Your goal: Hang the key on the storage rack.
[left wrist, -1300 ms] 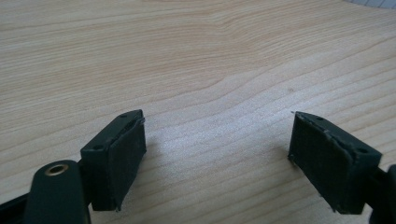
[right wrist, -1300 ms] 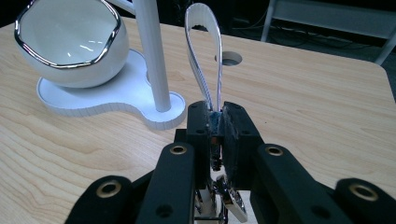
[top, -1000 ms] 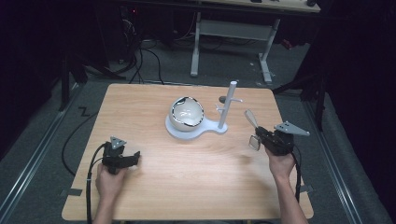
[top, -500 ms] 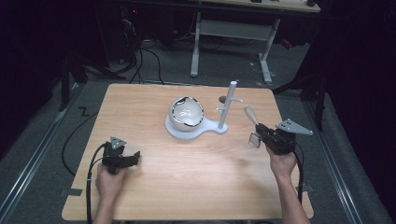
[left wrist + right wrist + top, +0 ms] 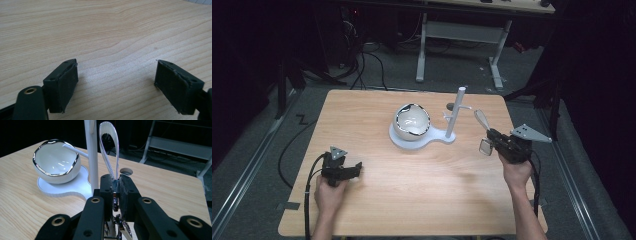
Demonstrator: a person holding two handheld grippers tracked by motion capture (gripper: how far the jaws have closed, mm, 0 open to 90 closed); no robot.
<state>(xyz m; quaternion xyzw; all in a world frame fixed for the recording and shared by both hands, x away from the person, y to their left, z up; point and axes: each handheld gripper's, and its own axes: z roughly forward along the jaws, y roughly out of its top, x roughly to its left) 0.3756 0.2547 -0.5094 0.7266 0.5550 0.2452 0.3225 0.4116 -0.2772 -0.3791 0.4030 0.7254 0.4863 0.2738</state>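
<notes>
Jaws of the right gripper (image 5: 115, 195) are clamped on a white loop strap (image 5: 109, 147), its loop rising beside the white stand (image 5: 455, 116) and bowl (image 5: 412, 121). The right hand (image 5: 514, 170) holds it above the table's (image 5: 362, 110) right edge, slightly higher than before. The left gripper (image 5: 116, 85) rests gaping, empty, near the front-left corner, unmoved, with bare wood ahead.

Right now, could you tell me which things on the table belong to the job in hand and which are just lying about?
In use:
- right gripper, shut on the strap loop
- white stand with its upright post
- white bowl, sitting on the stand's base

Idle:
- left gripper, open, resting on the table
- cables on the floor behind
</notes>
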